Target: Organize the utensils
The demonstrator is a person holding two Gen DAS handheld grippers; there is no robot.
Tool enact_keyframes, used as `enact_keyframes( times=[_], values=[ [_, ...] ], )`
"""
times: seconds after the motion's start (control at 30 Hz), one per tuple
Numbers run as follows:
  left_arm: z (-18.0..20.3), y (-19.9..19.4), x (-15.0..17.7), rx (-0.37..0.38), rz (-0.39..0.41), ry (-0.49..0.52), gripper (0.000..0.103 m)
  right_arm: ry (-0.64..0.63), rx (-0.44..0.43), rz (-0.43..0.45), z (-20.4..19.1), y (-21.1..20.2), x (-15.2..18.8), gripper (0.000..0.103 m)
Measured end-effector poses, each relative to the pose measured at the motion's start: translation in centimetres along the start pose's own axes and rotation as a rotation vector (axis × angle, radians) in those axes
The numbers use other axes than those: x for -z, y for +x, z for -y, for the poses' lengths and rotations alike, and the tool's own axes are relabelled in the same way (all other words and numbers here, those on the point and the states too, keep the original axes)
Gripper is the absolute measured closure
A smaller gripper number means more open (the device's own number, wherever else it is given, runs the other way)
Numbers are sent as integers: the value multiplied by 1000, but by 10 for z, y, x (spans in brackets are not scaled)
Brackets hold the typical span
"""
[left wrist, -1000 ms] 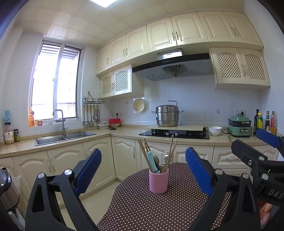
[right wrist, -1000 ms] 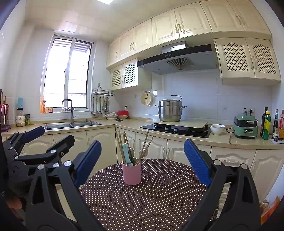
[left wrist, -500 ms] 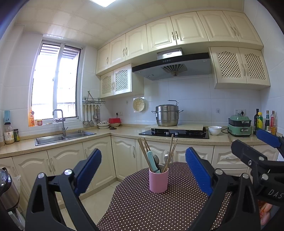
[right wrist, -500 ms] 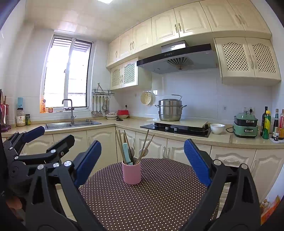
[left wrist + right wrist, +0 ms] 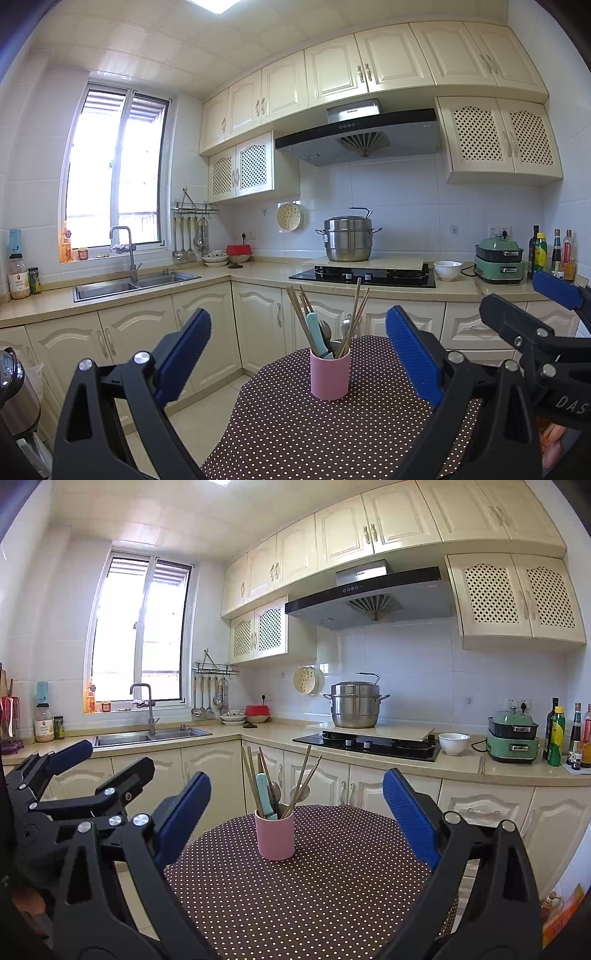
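A pink cup (image 5: 329,376) (image 5: 275,837) stands upright on a round table with a brown polka-dot cloth (image 5: 314,435) (image 5: 314,893). Out of it stick several wooden chopsticks (image 5: 297,314) (image 5: 248,775), a utensil with a light-blue handle (image 5: 314,332) (image 5: 264,794) and metal spoons (image 5: 345,326) (image 5: 300,792). My left gripper (image 5: 297,356) is open, held short of the cup with nothing between its blue pads. My right gripper (image 5: 295,816) is open too, also short of the cup. Each gripper shows at the edge of the other's view.
A kitchen counter (image 5: 461,766) runs behind the table, with a sink (image 5: 125,286), a hob (image 5: 364,275) carrying a steel steamer pot (image 5: 349,240), a white bowl (image 5: 447,269), a green cooker (image 5: 498,258) and bottles (image 5: 557,734). Ladles hang on a wall rack (image 5: 190,236).
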State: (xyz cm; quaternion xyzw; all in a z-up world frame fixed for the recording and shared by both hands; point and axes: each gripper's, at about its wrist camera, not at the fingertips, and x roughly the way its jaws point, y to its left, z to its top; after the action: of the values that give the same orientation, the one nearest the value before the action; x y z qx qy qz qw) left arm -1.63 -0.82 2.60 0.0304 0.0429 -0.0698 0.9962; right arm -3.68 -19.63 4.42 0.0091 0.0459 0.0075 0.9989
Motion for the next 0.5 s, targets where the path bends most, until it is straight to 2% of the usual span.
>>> enact_keyframes(
  times=[0.5],
  values=[
    [-1, 0, 0, 0, -1, 0, 9, 0, 1, -3, 0, -1, 0, 10]
  ],
)
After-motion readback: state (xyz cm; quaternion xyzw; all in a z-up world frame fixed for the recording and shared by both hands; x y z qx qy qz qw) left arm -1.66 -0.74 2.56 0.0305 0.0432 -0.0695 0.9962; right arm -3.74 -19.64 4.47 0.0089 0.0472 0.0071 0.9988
